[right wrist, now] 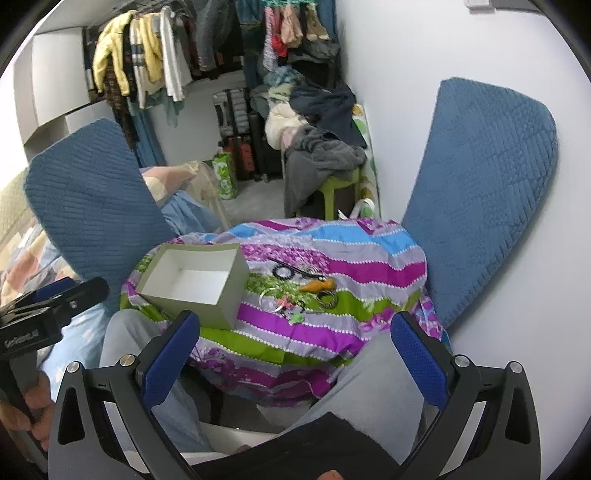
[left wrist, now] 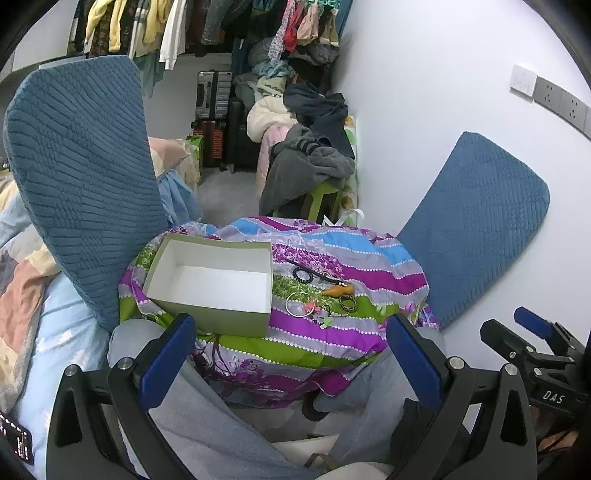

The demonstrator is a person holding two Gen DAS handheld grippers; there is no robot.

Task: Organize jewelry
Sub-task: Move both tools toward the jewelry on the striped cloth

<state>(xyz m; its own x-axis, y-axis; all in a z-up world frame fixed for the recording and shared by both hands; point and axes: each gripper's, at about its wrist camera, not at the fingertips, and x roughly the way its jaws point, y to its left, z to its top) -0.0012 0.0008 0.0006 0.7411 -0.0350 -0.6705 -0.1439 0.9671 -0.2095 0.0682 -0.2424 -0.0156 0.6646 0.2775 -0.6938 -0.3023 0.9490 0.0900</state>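
Room: clothes rail at the back, suitcases below it, heap of garments on a green stool by the white wall.
Cushions: two blue quilted cushions, one standing left of the bench, one leaning on the wall at right.
Bench: small round surface under a striped purple, green and blue cloth, just ahead of the person's grey-trousered knees.
Box: open grey-green box, white inside, nothing in it; sits on the cloth's left half.
Left claw: spread wide, blue pads holding nothing, hovering low over the near edge of the cloth.
Right claw: spread wide, holding nothing, over the near edge as well.
Jewelry: loose cluster on the cloth just right of the box, apart from it. Orange carrot-shaped piece; silver bangle; black coiled hair tie; dark patterned ring; small pink and green bits, too small to identify.
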